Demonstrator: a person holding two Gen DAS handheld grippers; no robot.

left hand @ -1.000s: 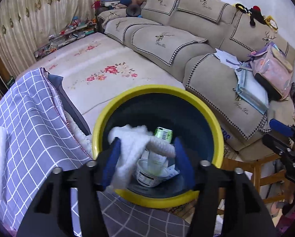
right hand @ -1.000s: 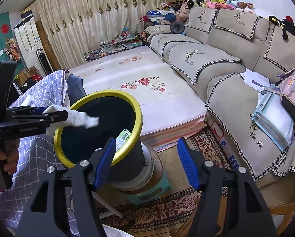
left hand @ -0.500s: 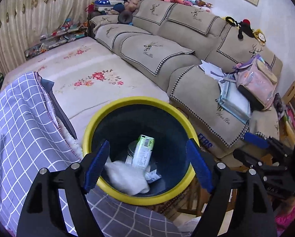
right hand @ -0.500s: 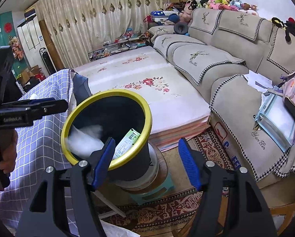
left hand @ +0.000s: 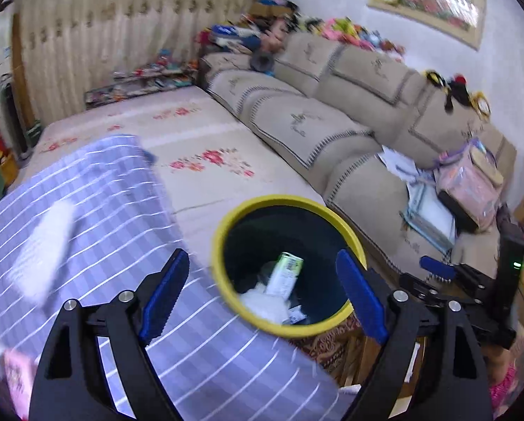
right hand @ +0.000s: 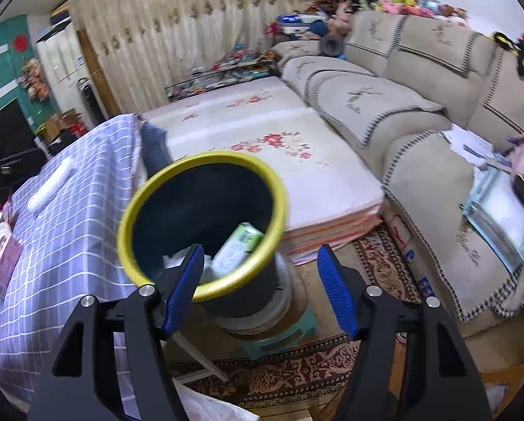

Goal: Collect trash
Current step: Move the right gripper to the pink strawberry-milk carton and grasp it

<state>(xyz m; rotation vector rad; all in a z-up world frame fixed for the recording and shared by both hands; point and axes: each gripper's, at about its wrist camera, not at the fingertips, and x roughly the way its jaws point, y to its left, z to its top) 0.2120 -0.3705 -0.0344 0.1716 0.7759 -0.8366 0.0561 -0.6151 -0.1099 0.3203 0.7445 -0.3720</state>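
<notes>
A black bin with a yellow rim [left hand: 283,200] [right hand: 206,156] stands beside the table. Inside it lie a green carton [left hand: 286,273] [right hand: 241,247] and a crumpled white tissue [left hand: 262,301] [right hand: 173,260]. My left gripper [left hand: 262,298] hovers above and back from the bin, its jaws opening wide with nothing between them. My right gripper [right hand: 258,289] [left hand: 437,269] is open and empty, low on the bin's near right side. A white tissue wad [left hand: 41,245] [right hand: 49,184] lies on the purple checked tablecloth [left hand: 104,210] [right hand: 69,245].
The bin rests on a round base on a teal stool [right hand: 279,336] over a patterned rug. Behind it are a floral mat [right hand: 262,140] and a beige sofa [left hand: 332,122] with a pink bag [left hand: 469,189] and papers. Pink packets [right hand: 4,259] sit at the table's left.
The left gripper let go of the white tissue, which dropped into the bin. It then widened and drew up and back, toward the table. The right gripper stayed put.
</notes>
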